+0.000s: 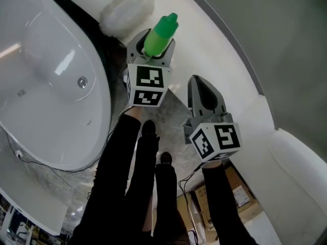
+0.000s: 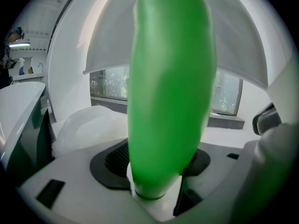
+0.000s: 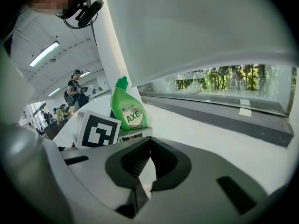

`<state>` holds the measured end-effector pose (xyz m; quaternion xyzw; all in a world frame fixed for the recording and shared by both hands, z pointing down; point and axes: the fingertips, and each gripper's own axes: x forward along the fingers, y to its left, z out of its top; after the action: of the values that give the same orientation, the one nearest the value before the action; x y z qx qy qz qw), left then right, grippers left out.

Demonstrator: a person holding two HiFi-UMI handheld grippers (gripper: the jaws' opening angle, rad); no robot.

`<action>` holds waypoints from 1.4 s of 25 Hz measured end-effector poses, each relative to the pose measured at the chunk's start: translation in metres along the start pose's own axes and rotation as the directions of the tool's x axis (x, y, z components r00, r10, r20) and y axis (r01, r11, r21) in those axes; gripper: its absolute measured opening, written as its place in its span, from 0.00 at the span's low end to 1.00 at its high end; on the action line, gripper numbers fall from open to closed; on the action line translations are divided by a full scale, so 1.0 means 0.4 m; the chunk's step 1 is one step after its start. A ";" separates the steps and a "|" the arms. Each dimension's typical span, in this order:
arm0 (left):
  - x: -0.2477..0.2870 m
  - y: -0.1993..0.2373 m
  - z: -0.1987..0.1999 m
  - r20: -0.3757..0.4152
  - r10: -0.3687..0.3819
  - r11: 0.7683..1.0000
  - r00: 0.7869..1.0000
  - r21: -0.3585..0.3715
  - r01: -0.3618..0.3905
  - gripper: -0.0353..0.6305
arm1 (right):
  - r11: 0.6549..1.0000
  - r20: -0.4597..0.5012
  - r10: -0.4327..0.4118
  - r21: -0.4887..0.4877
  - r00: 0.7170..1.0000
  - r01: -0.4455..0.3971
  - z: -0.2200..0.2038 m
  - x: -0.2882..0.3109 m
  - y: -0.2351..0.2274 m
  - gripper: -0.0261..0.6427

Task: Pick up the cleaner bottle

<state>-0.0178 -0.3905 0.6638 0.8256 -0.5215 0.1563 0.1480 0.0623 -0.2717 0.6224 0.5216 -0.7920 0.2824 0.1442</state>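
Note:
The cleaner bottle [image 1: 160, 34] is bright green with a pointed cap and stands upright between the jaws of my left gripper [image 1: 152, 52], which is shut on its lower body. It fills the left gripper view as a green column [image 2: 170, 101], clamped by my left gripper [image 2: 156, 185]. The right gripper view shows the labelled bottle [image 3: 128, 111] over a white ledge, beside the left marker cube [image 3: 98, 129]. My right gripper [image 1: 202, 86] hangs to the right of the bottle, apart from it. In its own view the right gripper [image 3: 140, 183] has its jaws together on nothing.
A white bathtub [image 1: 46, 86] curves along the left. A fluffy white bundle [image 1: 126, 6] lies behind the bottle on the curved white ledge [image 1: 214, 40]. Below are the person's dark legs and shoes [image 1: 149, 129], a cable, and a cardboard box [image 1: 236, 198].

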 end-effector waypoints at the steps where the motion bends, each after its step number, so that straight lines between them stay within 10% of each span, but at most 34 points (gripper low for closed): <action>1: 0.003 -0.001 0.000 0.001 -0.001 1.000 1.000 0.004 0.001 0.47 | 1.000 0.004 0.002 -0.002 1.000 -0.002 0.000 0.003 -0.001 0.04; 35: -0.003 -0.012 0.020 0.093 0.028 0.998 0.995 0.055 -0.033 0.35 | 1.000 0.004 -0.016 0.022 1.000 0.016 -0.010 -0.013 -0.032 0.04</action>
<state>-0.0129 -0.3907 0.6558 0.8277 -0.5358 0.1350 0.0978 0.0757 -0.2690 0.6266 0.5300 -0.7850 0.2890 0.1392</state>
